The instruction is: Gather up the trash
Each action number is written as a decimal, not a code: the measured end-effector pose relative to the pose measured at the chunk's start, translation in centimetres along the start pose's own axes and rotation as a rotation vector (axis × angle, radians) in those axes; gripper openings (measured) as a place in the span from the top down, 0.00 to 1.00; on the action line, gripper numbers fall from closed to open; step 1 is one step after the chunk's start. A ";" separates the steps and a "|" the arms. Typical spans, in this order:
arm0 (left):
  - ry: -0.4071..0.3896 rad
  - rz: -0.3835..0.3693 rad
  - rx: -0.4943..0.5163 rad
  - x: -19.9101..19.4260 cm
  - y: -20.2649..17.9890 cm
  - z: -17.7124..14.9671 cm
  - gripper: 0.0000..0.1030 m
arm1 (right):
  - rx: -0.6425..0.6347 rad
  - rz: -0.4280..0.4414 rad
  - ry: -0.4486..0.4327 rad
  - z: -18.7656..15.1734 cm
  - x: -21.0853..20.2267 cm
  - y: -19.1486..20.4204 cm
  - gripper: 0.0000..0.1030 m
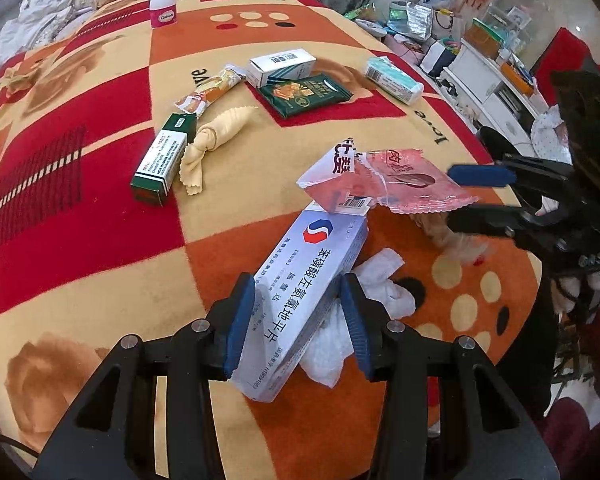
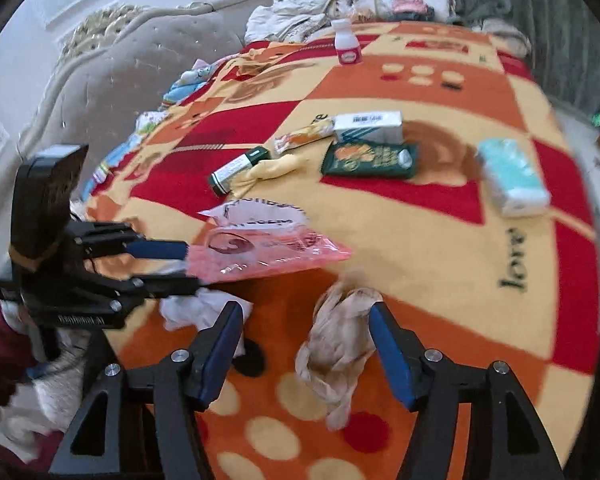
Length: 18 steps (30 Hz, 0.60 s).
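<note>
Bright red and orange blanket (image 1: 100, 220) covers the bed, with boxes and wrappers lying all over it. On the left side, the left gripper (image 1: 296, 316) pinches a long white box (image 1: 308, 292) with a pink wrapper (image 1: 404, 184) sitting loose on its far end, so a tilt could make the wrapper slide off. On the right, the right gripper (image 2: 306, 352) has its fingers spread around a crumpled tan tissue (image 2: 340, 344) on the blanket, and closing crooked could pinch the blanket too.

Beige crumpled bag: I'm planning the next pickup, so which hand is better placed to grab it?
Right. The right gripper stands open with the beige crumpled bag between its fingers; the left gripper is clamped on the white medicine box.
</note>
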<state>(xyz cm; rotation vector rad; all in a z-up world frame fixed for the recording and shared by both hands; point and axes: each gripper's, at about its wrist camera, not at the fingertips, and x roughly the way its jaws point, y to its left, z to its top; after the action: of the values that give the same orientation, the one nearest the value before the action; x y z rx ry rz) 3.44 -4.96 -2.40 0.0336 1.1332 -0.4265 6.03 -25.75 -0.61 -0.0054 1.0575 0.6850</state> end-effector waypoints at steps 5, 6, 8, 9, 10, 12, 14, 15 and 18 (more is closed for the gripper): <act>0.007 -0.007 0.003 0.0 0.1 0.1 0.58 | -0.041 -0.044 -0.018 0.8 1.1 0.5 0.39; 0.008 -0.008 0.005 0.1 0.1 0.1 0.58 | -0.051 -0.037 -0.014 1.0 1.2 0.5 0.39; 0.008 -0.005 0.010 0.2 0.0 0.1 0.58 | -0.073 -0.036 -0.006 1.4 2.1 0.7 0.39; 0.008 -0.002 0.013 0.2 -0.1 0.1 0.58 | -0.075 -0.037 -0.006 1.7 2.5 0.8 0.39; 0.008 0.000 0.014 0.3 -0.1 0.1 0.58 | -0.062 -0.023 -0.014 2.3 2.9 0.7 0.39; 0.007 0.001 0.017 0.3 -0.2 0.1 0.57 | -0.004 0.030 -0.032 3.3 3.5 0.1 0.39; 0.009 0.001 0.017 0.4 -0.2 0.2 0.57 | 0.097 0.087 -0.045 4.7 4.7 -0.9 0.39; 0.011 0.000 0.014 0.4 -0.1 0.2 0.57 | 0.141 0.094 -0.042 5.4 5.4 -1.5 0.39; 0.011 -0.004 0.009 0.3 0.0 0.2 0.57 | 0.199 0.070 -0.020 7.4 7.6 -2.2 0.39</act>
<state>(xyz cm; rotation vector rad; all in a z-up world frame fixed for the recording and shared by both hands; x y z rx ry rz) 3.72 -5.11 -2.59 0.0415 1.1422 -0.4356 15.37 -21.21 -3.64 0.2114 1.1072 0.6392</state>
